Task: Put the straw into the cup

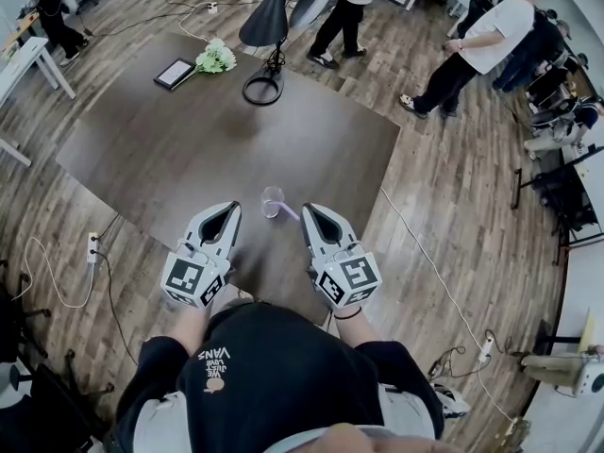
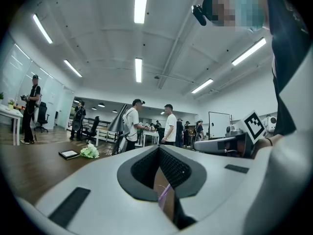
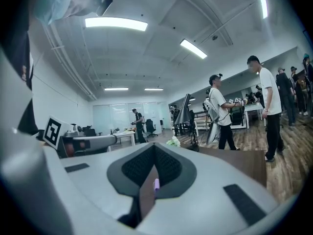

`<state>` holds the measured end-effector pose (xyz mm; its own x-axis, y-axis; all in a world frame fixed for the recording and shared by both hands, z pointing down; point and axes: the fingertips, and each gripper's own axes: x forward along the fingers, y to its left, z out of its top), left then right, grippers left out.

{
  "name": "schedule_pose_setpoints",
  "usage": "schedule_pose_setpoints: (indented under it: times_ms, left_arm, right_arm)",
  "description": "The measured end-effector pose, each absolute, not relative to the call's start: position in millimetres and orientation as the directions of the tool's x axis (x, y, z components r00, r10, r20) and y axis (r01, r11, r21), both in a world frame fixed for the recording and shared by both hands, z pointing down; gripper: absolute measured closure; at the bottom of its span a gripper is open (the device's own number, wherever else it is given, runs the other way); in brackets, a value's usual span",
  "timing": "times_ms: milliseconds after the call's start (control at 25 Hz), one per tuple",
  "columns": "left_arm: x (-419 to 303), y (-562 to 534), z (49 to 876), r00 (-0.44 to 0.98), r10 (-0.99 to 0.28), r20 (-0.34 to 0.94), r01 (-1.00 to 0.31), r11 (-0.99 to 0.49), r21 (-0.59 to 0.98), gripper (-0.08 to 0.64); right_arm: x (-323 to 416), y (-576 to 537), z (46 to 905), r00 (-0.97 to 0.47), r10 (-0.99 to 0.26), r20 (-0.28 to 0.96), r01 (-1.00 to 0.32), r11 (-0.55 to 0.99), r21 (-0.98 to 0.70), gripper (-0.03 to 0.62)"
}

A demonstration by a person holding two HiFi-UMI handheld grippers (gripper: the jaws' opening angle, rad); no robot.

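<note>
Bright ceiling strip lights (image 2: 141,1), fisheye-bent edges.

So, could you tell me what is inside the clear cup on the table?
A purple straw sits in the clear cup, leaning out toward the right tongs. The cup's bottom is too small to make out.

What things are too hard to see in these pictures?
Cup: head view, clear and tiny; can't tell if it holds a drink.
Straw: left gripper view, only a sliver; the left claw hides the rest.
Lamp: head view, arm cut off by the top edge.
Flat dark thing by the flowers: too small to name.
</note>
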<state>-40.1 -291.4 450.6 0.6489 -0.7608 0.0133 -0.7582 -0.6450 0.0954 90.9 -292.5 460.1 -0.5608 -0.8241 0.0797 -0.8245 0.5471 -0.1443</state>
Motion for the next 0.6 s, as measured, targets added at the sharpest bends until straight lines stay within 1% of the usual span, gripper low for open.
schedule_pose_setpoints:
  times_ms: [600]
  left_arm:
    - [-41.9, -292.0, 453.7, 0.644, -0.765, 0.014, -0.761, -0.639, 0.107, 0.552]
  right_arm:
    - [90.6, -292.1, 462.5, -0.556, -0.827, 0.084, -0.828, 0.543, -0.138, 0.577]
